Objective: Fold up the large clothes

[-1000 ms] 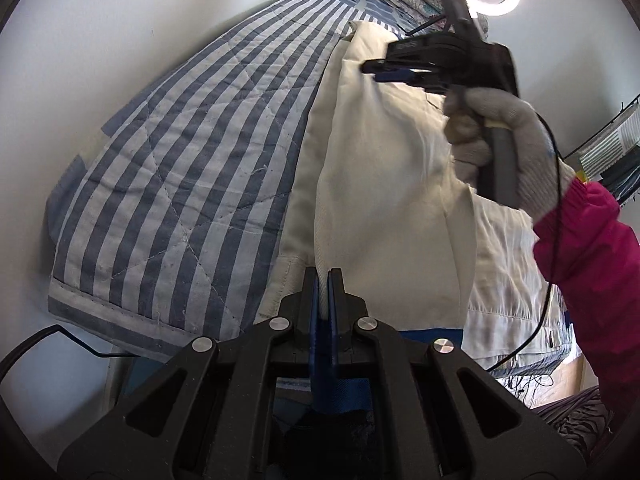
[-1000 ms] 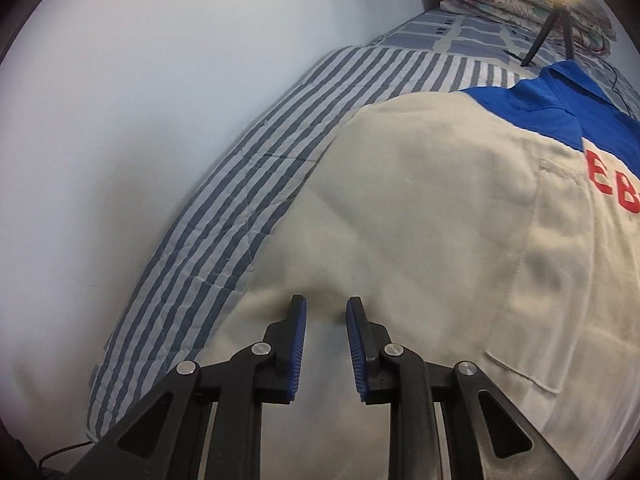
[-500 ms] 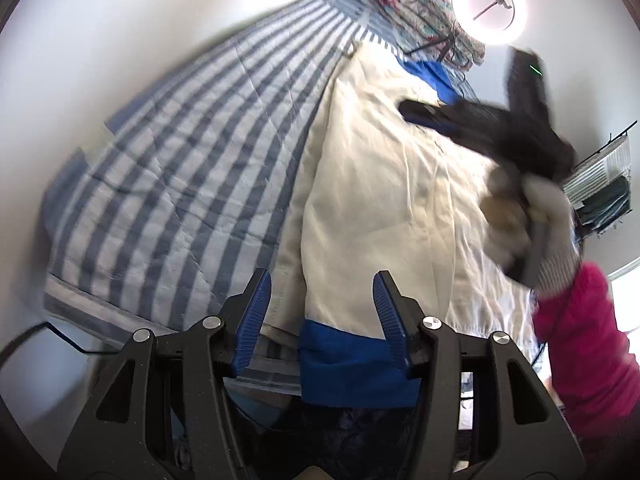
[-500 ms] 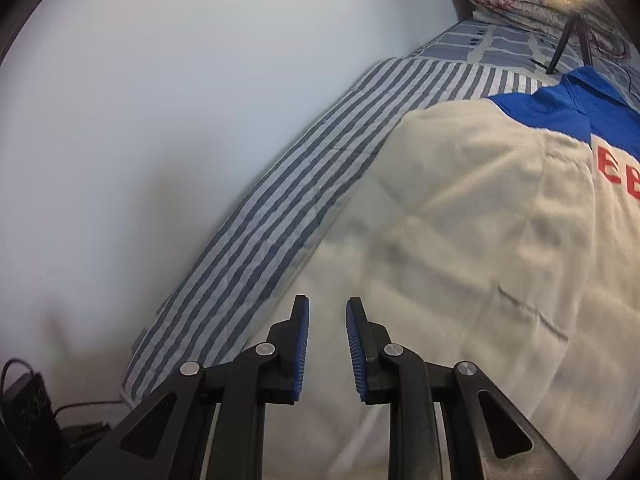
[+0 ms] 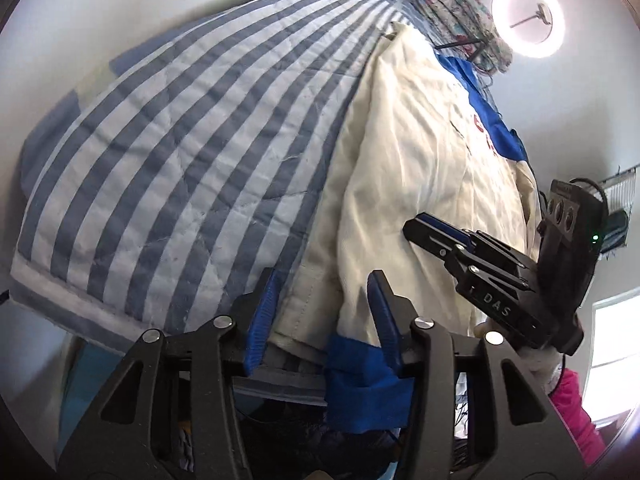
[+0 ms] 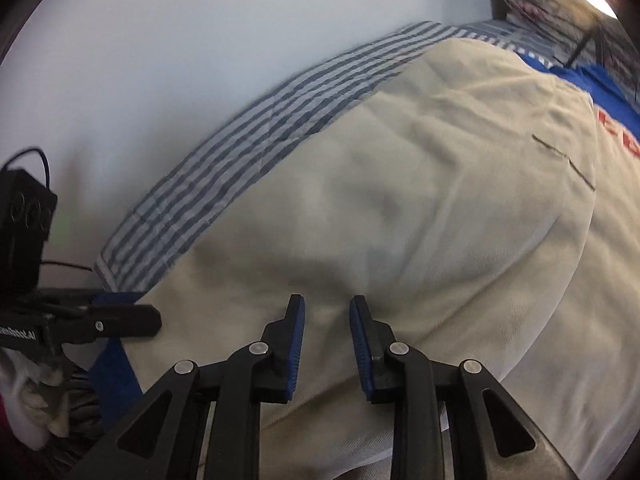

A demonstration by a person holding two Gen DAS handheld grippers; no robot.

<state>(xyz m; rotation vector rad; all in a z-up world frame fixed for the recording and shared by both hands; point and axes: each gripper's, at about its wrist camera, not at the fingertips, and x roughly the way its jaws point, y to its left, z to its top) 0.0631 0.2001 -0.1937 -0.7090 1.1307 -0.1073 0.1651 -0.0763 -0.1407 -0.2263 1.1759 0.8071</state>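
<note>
Mid-fold: cream shirt (image 5: 416,184) lay on striped quilt (image 5: 192,152). Left gripper (image 5: 322,316) closing over blue hem, not pinching yet; right gripper (image 6: 326,340) opening, empty. Next prob: pinch hem w/ both, fold up.

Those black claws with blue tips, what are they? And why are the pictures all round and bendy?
Each claw is a hand-held gripper: a person squeezes one in each hand, and no robot is involved. A small camera on each looks along its fingers, and its wide lens bends the picture. One picture is from the left hand-held gripper, whose jaws are closing with nothing pinched yet. The other is from the right hand-held gripper, whose jaws are opening and empty. On the striped quilt lies a big cream garment with blue trim, waiting to be folded. Its lower edge sits between the left jaws. The round light is a lamp.
</note>
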